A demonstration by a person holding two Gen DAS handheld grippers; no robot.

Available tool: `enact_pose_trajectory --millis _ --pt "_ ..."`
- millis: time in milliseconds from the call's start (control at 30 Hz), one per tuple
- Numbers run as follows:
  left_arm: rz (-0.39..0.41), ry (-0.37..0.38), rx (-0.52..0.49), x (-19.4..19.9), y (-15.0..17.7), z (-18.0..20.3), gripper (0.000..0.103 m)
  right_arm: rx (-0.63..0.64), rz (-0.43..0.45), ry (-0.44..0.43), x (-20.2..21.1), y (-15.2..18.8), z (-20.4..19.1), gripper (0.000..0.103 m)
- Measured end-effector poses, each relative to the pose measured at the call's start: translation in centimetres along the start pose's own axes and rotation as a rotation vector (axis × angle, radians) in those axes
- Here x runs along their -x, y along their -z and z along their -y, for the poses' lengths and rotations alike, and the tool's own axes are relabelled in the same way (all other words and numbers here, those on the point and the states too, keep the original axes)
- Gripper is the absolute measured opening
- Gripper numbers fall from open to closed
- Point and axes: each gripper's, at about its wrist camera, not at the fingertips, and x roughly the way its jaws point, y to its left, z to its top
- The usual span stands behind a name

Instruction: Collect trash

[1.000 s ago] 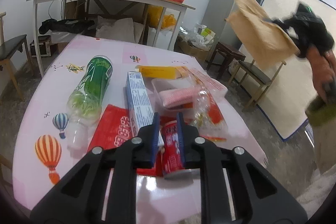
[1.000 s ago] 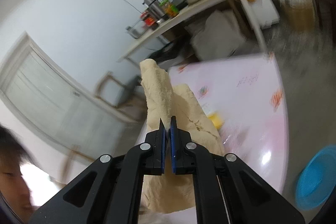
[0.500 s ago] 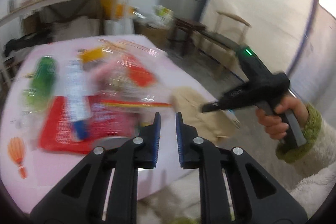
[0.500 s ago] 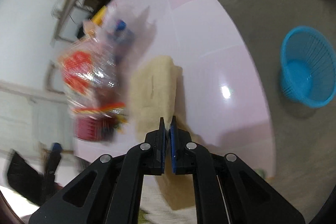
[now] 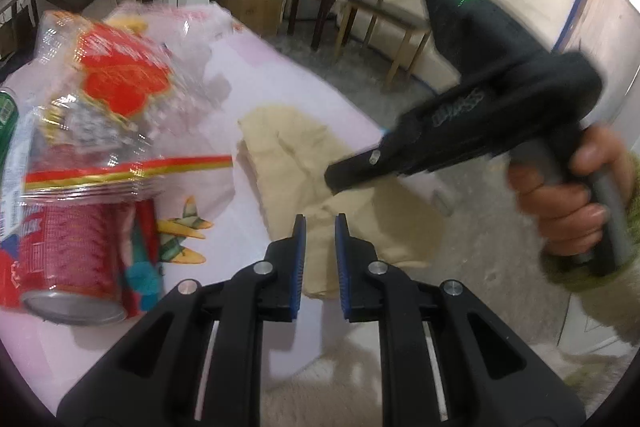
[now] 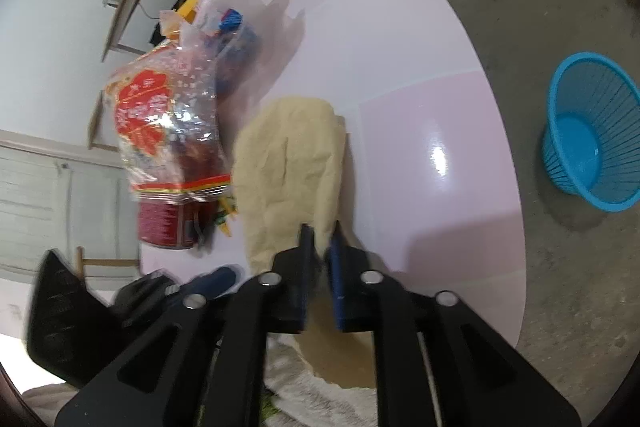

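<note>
A crumpled beige paper bag (image 5: 296,155) (image 6: 288,167) lies flat on the pink table (image 5: 280,75), its near end hanging over the table's edge. My right gripper (image 6: 320,231) is opening its jaws; a fold of the bag still stands between them, and the pads are apart from it. In the left wrist view a hand (image 5: 568,195) holds that gripper over the bag. My left gripper (image 5: 320,223) hovers above the bag's near edge, slightly open with nothing in it. A red can (image 5: 68,259) (image 6: 168,223) lies under a clear red-printed wrapper (image 5: 116,87) (image 6: 160,115).
A blue plastic basket (image 6: 592,131) stands on the concrete floor past the table's right edge. A green bottle (image 5: 6,115) shows at the far left. Wooden chairs (image 5: 384,11) and a loaded shelf stand behind the table.
The right gripper has brought the beige bag down from the air onto the table and its jaws have parted. The left gripper has swung right, from the trash pile to the bag.
</note>
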Motion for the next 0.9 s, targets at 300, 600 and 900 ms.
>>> enact_pose_trajectory --millis 300,600,900 --pt "-0.017 0.001 -0.019 -1.6 0.2 0.1 0.013 0.101 0.001 0.089 -0.3 -0.5 -2.0 0.045" --pt "0.001 -0.001 -0.03 3.2 1.3 -1.0 0.013 0.307 0.039 0.333 -1.6 0.7 -6.4 0.041" --pt "0.114 -0.027 -0.04 12.6 -6.1 -5.0 0.037 0.417 0.1 0.479 -2.4 2.8 -8.4 0.032"
